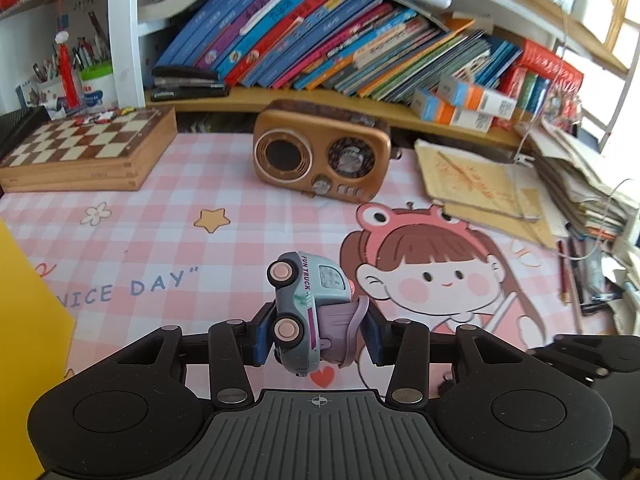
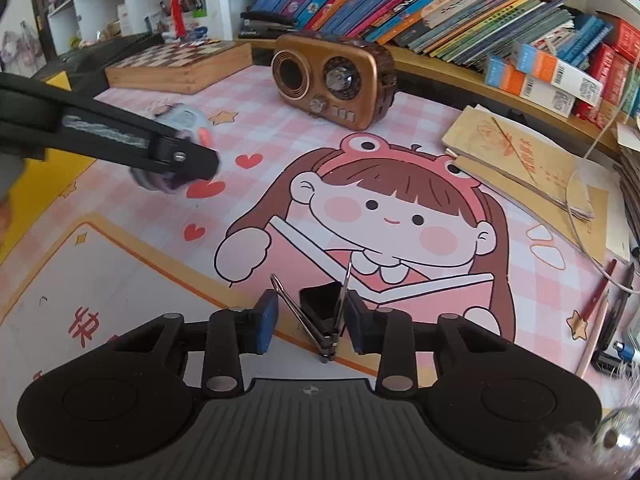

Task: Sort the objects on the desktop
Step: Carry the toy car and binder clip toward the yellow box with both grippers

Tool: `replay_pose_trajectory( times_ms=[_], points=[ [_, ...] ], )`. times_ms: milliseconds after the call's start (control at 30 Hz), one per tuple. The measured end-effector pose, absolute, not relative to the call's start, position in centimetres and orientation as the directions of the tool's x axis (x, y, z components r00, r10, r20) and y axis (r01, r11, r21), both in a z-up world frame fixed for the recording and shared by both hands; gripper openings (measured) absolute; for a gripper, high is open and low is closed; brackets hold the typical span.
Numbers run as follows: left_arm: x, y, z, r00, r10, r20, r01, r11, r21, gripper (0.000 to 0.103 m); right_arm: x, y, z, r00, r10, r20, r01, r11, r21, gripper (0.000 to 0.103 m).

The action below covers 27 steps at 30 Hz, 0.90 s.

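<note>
cluttered desk under a shelf of slanted books (image 1: 320,36), covered by a pink checked desk mat (image 1: 160,240) printed with a cartoon girl in a frog hat. largest items first, placed from the left gripper (image 1: 316,334): wooden chessboard box (image 1: 88,152) far ahead and to the left, against the back; brown retro radio (image 1: 324,152) straight ahead, well apart; stack of tan notebooks (image 1: 484,188) ahead to the right; yellow panel (image 1: 28,340) at the left edge.

left gripper: blue pads clamped on a toy truck (image 1: 306,308), grey-blue with pink wheels and a purple rear, turned on its side, nose pointing away from the tool, lifted clear of the mat. same gripper seen from the right wrist as a black finger across the upper left, truck blurred behind it.

right gripper (image 2: 312,324): blue pads set close together with a black binder clip (image 2: 322,308) between them. right pad touching one upright wire handle; left pad just beside the other, splayed handle, contact there cannot be told. clip low over the mat, near the printed girl's open book. red pencil (image 2: 596,304) and dark pen well off to the right.
</note>
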<state>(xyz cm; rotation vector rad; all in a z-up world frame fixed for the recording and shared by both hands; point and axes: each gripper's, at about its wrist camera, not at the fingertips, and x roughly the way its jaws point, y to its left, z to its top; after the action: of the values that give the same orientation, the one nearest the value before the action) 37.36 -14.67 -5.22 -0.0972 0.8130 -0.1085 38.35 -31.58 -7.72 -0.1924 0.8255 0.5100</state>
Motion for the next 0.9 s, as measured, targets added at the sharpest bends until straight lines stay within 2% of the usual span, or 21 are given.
replay_pose_trajectory(
  times_ms=[267,500,900],
  points=[
    [34.9,-14.6,-3.2,0.711,-0.165,-0.683,0.084,0.985,-0.151,0.043,36.5,-32.0,-6.1,0.602,0.361,-0.712,-0.463,0.884,0.056,0.032],
    [31.9,-14.1,-1.6,0.735,-0.188,-0.651,0.102,0.980,-0.168,0.043,34.0,-32.4,-4.3,0.655,0.341,-0.674,-0.417,0.907,0.053,0.024],
    [25.8,-12.0,0.5,0.764,-0.208,-0.611,0.119,0.976,-0.183,0.043,29.6,-31.7,-2.7,0.699,0.308,-0.646,-0.384,0.923,0.025,0.024]
  ],
)
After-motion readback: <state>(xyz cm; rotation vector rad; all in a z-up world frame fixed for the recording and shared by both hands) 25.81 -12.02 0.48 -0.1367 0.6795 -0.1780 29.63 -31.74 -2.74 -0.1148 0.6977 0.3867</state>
